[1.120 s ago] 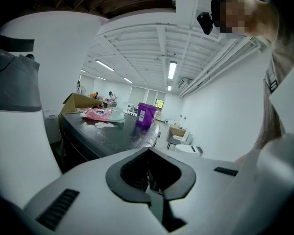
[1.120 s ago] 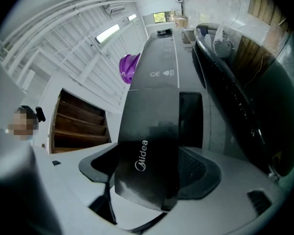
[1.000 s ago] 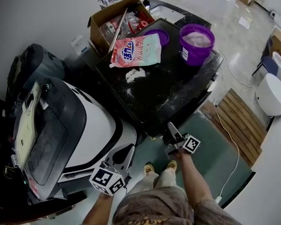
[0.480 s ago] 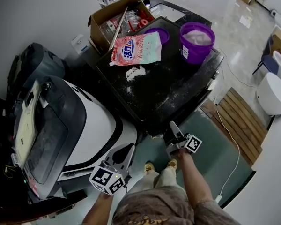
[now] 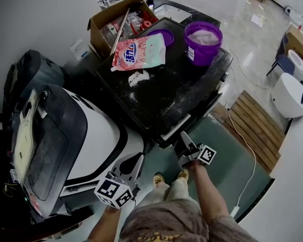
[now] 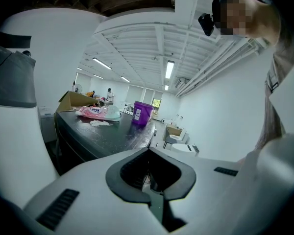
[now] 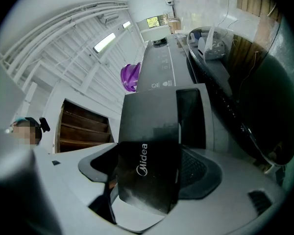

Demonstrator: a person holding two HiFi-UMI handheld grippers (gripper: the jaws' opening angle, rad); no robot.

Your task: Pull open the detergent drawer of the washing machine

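Observation:
The black-topped washing machine (image 5: 166, 95) stands ahead of me. At its near front corner my right gripper (image 5: 184, 144) sits against the detergent drawer (image 5: 178, 130). In the right gripper view the dark drawer front (image 7: 149, 165), marked Midea, fills the space between the jaws, and my right gripper (image 7: 152, 182) is shut on it with the jaws wide. My left gripper (image 5: 133, 166) hangs low at the left beside a white machine, away from the drawer. In its own view my left gripper (image 6: 149, 165) is shut with nothing in it.
On the machine's top lie a pink detergent bag (image 5: 139, 52), spilled powder, a purple bucket (image 5: 202, 42) and a cardboard box (image 5: 111, 21). A white top-loading machine (image 5: 96, 135) stands at the left. A wooden slat platform (image 5: 257, 125) and a green mat (image 5: 232, 170) lie to the right.
The head view has shifted a little, so the scene sits slightly higher and further left. Both grippers stay where they were, the right one still at the drawer.

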